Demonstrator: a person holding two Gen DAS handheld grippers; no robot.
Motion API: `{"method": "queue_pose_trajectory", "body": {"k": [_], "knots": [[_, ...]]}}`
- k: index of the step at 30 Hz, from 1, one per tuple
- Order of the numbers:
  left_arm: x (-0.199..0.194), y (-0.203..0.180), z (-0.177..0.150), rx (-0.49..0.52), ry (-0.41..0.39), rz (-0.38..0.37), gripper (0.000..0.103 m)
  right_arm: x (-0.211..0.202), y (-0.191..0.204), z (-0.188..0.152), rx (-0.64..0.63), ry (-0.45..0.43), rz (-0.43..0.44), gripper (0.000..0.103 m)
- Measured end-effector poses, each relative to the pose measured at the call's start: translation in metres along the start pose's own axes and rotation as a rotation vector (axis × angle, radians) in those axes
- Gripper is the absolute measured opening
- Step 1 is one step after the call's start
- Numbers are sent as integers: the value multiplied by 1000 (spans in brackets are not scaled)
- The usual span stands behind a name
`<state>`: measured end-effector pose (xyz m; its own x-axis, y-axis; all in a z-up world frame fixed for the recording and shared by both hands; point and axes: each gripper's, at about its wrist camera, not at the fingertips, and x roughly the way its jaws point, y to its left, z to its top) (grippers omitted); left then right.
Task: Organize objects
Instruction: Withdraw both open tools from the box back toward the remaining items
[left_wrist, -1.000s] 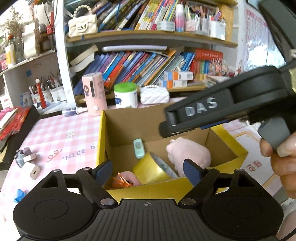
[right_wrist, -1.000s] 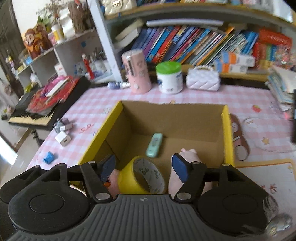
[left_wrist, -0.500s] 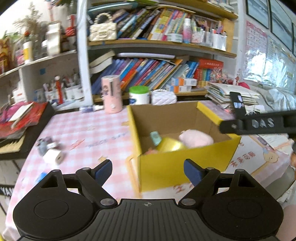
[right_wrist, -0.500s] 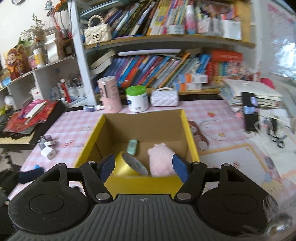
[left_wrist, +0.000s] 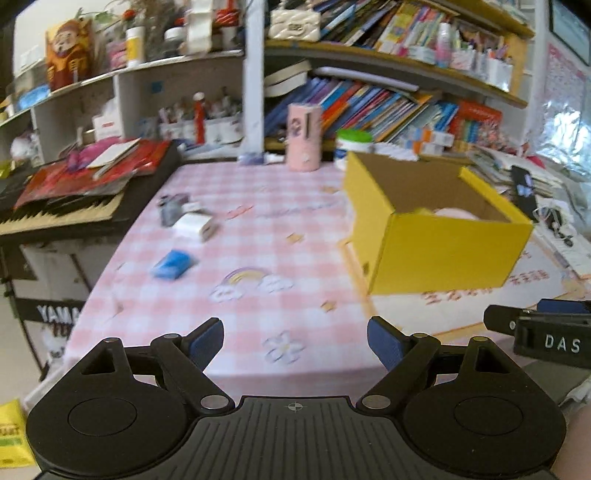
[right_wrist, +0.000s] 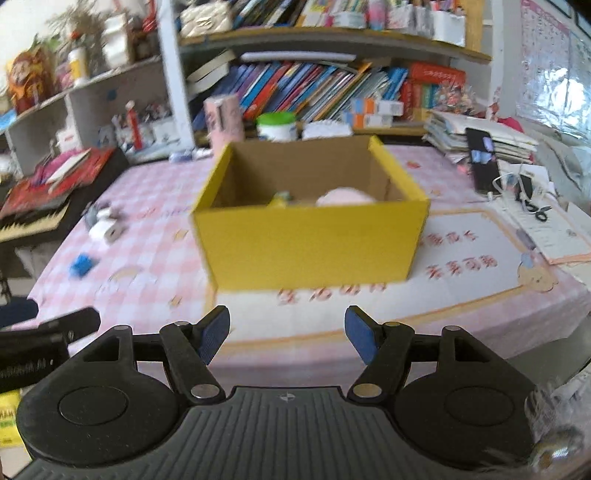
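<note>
A yellow cardboard box (left_wrist: 447, 247) (right_wrist: 314, 247) stands on the pink checked table; a pink soft toy (right_wrist: 343, 195) (left_wrist: 452, 213) shows over its rim. A small blue object (left_wrist: 173, 264) (right_wrist: 82, 264), a white charger block (left_wrist: 194, 224) (right_wrist: 107, 229) and a grey item (left_wrist: 170, 206) lie loose on the table's left side. My left gripper (left_wrist: 295, 341) is open and empty, over the table's near edge. My right gripper (right_wrist: 287, 334) is open and empty, in front of the box; it also shows at the right of the left wrist view (left_wrist: 539, 332).
A pink cylinder (left_wrist: 303, 136), a green-lidded jar (right_wrist: 277, 125) and a white quilted pouch (right_wrist: 325, 129) stand behind the box. Bookshelves (left_wrist: 369, 92) line the back. A keyboard with red papers (left_wrist: 74, 184) sits left. A phone (right_wrist: 482, 166), papers and scissors lie right.
Both grippers have pulled back from over the box toward the table's near edge. The left one has swung left, so the box now sits to its right. Both stay open.
</note>
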<state>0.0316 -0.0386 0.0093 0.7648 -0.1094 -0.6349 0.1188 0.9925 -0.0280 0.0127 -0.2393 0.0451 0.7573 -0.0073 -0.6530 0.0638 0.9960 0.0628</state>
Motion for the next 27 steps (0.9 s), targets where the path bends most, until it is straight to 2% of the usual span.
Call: {"method": "queue_pose_trajectory", "body": {"k": [13,27], "knots": [[-21,51,-27,-15,45,51,87,-3,62,-26,-36,68,75,71],[-34,82,-33,-17,29,87,92,-9,102,-33,-68,62,103,76]]}}
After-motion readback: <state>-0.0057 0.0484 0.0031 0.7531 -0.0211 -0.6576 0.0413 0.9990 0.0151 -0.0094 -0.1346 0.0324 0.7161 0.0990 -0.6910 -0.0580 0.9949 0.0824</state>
